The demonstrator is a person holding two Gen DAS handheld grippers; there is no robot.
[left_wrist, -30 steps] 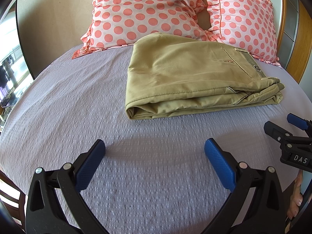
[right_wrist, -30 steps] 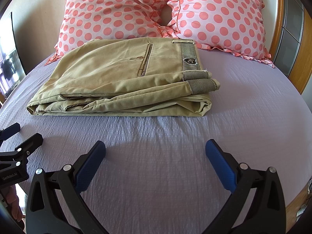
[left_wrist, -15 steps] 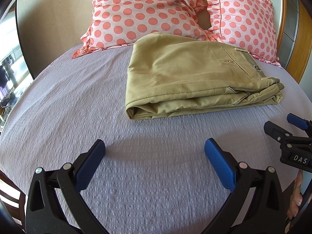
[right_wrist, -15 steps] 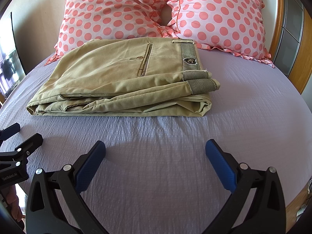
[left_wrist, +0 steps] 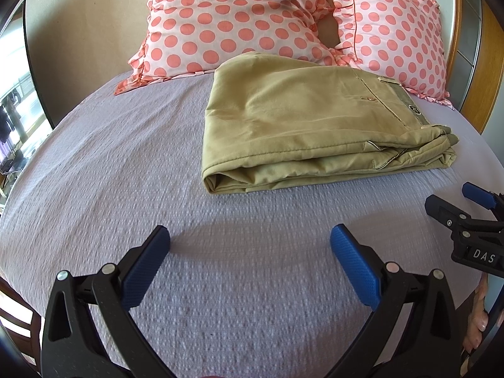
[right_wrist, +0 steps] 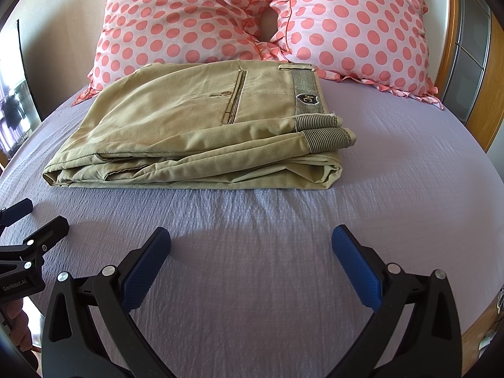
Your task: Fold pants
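Change: nothing moves since the earlier frames; both grippers and the pants sit where they were.
Pants: khaki pants [right_wrist: 201,135] lie folded in a compact stack on the bed [right_wrist: 283,236], far edge just in front of the polka-dot pillows [right_wrist: 252,22].
Left gripper: left gripper [left_wrist: 250,267] hovers over bare sheet, near the stack but apart from it, jaws spread wide, holding nothing.
Right gripper: right gripper [right_wrist: 252,267] likewise wide open and empty, short of the pants' front edge.
Progress: fold looks finished, judging by the layered stack and striped waistband [right_wrist: 304,93] on top.
Risk 1: any further push or grab at the front edge likely drags the top layer and undoes the fold.
Risk 2: soft bed gives under pressure, so the stack may slump sideways.
Risk 3: loose layers at the right end look ready to splay if nudged.
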